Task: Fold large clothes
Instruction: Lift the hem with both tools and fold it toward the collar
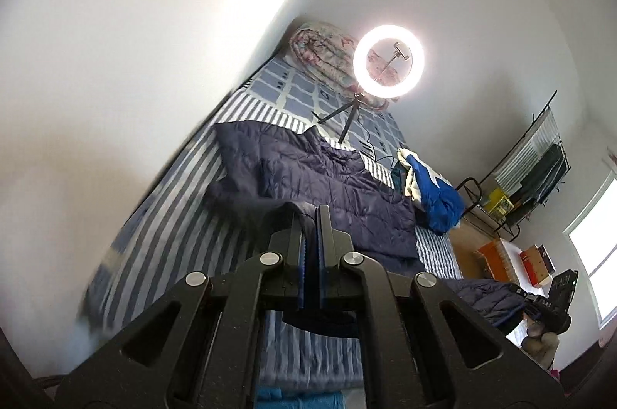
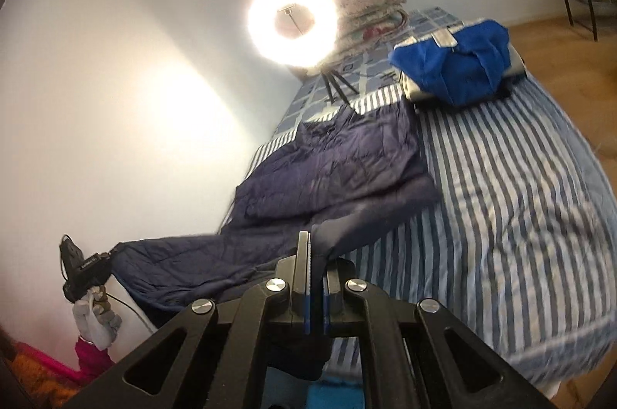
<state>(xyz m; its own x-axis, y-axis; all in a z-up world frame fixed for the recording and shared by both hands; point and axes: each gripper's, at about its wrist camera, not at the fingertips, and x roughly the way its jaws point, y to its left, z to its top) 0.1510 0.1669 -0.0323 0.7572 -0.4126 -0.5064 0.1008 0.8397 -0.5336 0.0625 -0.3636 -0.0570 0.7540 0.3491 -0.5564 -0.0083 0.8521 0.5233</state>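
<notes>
A large navy quilted jacket [image 1: 331, 185] lies spread on the striped bed [image 1: 173, 216]; it also shows in the right wrist view [image 2: 347, 162]. My left gripper [image 1: 311, 212] is shut on the jacket's near edge, with dark fabric between its jaws. My right gripper [image 2: 317, 243] is shut on another part of the jacket's near edge, which rises bunched above its fingertips. In the right wrist view the left gripper [image 2: 83, 270] holds the jacket's far left end. In the left wrist view the right gripper [image 1: 547, 305] shows at the right.
A lit ring light on a small tripod [image 1: 388, 61] stands on the bed behind the jacket. A bright blue garment [image 2: 459, 62] is heaped at the bed's right side. A rolled floral quilt [image 1: 324, 54] lies at the head. A metal rack [image 1: 536, 170] stands beyond the bed.
</notes>
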